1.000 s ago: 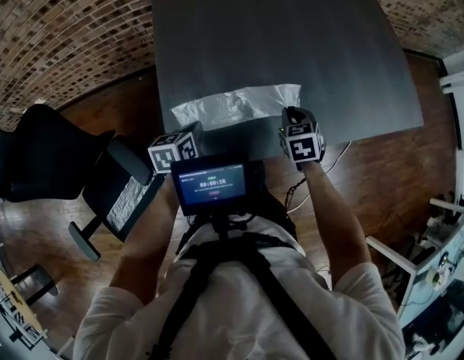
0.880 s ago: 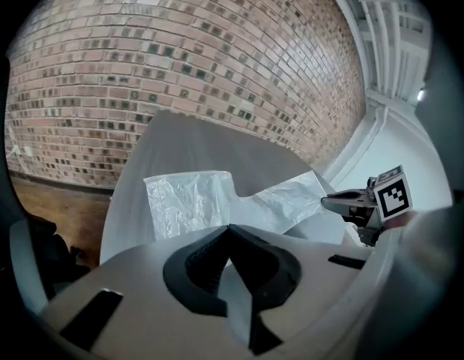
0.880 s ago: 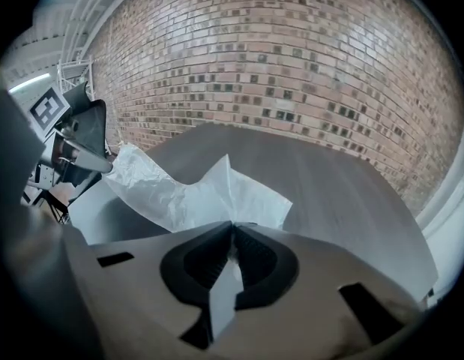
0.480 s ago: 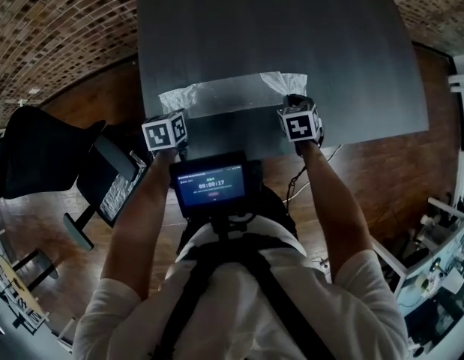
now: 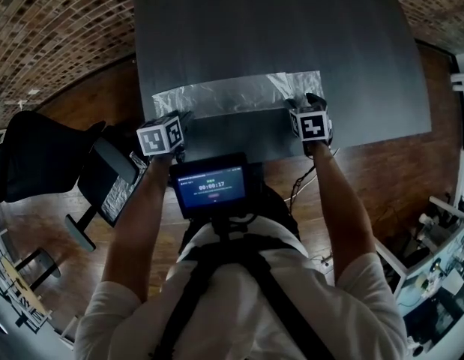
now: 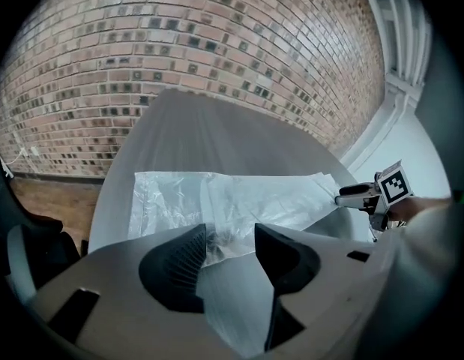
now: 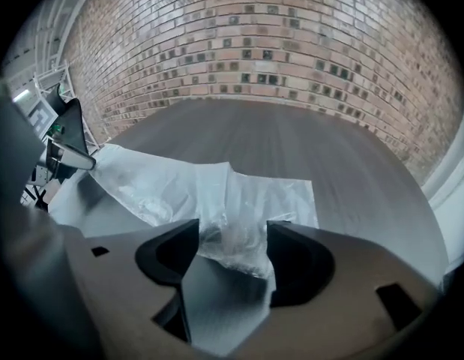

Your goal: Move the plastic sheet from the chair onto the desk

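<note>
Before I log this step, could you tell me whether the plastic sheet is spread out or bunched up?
Spread out: the plastic sheet lies as a long, flat strip across the desk, slightly wrinkled.

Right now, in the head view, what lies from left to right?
The chair → left gripper → plastic sheet → right gripper. Both grippers' jaws have just been opening, with the sheet between them.
</note>
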Demonstrator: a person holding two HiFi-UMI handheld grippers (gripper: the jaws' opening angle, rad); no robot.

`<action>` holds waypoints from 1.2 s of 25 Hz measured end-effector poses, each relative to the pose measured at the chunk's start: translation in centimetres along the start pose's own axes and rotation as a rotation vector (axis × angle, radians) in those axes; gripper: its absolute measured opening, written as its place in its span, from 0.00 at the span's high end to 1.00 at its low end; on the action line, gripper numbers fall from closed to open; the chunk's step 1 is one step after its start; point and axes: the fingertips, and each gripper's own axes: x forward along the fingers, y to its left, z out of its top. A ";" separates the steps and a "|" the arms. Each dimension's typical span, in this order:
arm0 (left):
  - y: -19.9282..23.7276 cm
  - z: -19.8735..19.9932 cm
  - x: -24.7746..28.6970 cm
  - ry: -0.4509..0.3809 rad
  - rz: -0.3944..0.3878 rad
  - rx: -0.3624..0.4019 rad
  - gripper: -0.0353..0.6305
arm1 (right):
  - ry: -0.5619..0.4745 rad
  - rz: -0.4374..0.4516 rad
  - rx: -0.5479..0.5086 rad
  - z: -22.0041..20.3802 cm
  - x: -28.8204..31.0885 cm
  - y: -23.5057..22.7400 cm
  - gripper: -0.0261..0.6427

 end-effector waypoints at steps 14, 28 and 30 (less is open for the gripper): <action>-7.7 4.8 1.9 -0.180 -0.200 -0.067 0.94 | -0.135 0.305 -0.107 6.8 0.9 13.5 0.96; -5.1 1.7 2.6 -0.002 -0.100 -0.073 0.94 | -0.052 0.244 0.020 3.8 2.4 5.3 0.96; -5.4 2.4 1.9 -0.007 -0.100 -0.053 0.94 | -0.058 0.193 0.067 3.0 2.0 1.7 0.96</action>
